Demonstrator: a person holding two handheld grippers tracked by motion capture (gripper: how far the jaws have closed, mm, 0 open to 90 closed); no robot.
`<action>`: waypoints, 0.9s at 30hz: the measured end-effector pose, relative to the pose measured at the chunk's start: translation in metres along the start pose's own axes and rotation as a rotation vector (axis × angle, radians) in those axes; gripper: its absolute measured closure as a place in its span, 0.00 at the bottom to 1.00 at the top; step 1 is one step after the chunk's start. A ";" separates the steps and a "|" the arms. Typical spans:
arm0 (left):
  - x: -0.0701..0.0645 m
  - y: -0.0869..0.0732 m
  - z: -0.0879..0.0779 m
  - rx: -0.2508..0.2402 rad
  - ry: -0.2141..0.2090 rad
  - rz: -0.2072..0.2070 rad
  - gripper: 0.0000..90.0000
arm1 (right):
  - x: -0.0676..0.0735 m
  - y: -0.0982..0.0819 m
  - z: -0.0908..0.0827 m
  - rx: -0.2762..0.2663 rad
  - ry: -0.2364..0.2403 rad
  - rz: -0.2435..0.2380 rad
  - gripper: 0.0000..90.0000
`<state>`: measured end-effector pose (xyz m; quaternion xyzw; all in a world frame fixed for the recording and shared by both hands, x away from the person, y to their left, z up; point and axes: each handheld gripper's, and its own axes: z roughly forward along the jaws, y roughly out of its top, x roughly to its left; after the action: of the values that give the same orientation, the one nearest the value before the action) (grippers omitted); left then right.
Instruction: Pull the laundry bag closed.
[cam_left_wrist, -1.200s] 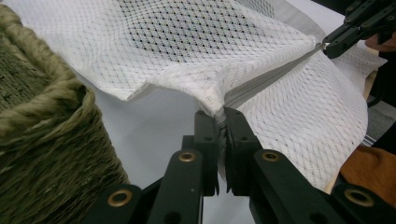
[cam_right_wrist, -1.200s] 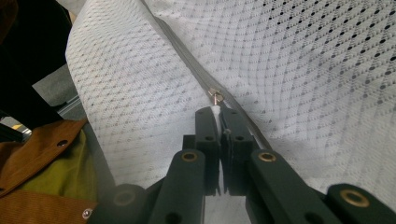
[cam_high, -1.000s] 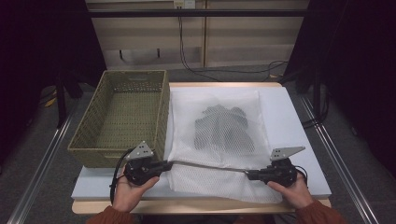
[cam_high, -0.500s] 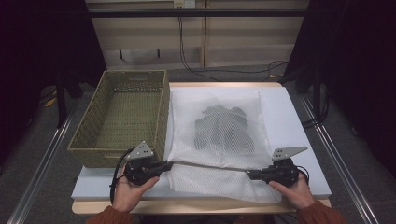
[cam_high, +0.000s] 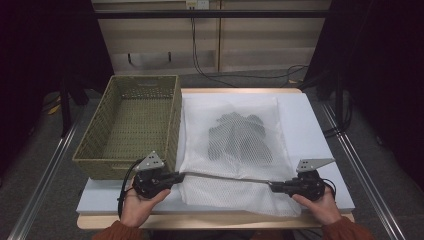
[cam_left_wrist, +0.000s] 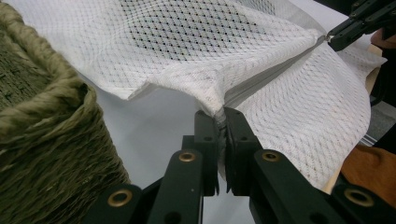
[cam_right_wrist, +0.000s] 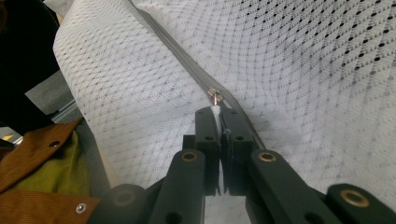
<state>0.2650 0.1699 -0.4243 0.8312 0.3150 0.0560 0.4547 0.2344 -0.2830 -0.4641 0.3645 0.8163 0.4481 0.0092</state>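
Both grippers clamp on the white mesh laundry bag (cam_high: 235, 150) as I hold its zipper (cam_high: 225, 177) taut across the near edge of the table (cam_high: 320, 125). My left gripper (cam_high: 176, 176) has its jaws pressed together on the bag's corner where the zipper tape ends, seen in the left gripper view as a bunched fold pinched between the black pads (cam_left_wrist: 208, 140). My right gripper (cam_high: 272, 186) is closed on the small white tab of the zipper pull (cam_right_wrist: 214, 95), just below its metal slider. Held this way, the left side anchors the fabric so the right can run the slider along the grey track without the mesh bunching. A dark garment (cam_high: 240, 137) lies inside the bag, which rests flat on the white tabletop with only its zipper edge lifted. Beside it to the left stands a woven green basket (cam_high: 127, 125), empty, touching the bag's edge, likely placed close by as the bag's destination.
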 end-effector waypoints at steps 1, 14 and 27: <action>0.000 0.000 0.000 0.003 -0.001 0.002 0.95 | 0.000 0.000 0.000 0.000 -0.001 -0.001 0.97; 0.001 0.000 0.000 0.000 -0.004 -0.001 0.95 | -0.002 -0.004 -0.008 -0.020 -0.023 0.015 0.97; 0.001 -0.001 -0.001 0.005 0.005 -0.006 0.95 | -0.004 -0.006 -0.013 -0.035 -0.017 0.027 0.97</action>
<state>0.2653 0.1713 -0.4248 0.8313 0.3185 0.0560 0.4521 0.2297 -0.2968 -0.4621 0.3791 0.8032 0.4591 0.0162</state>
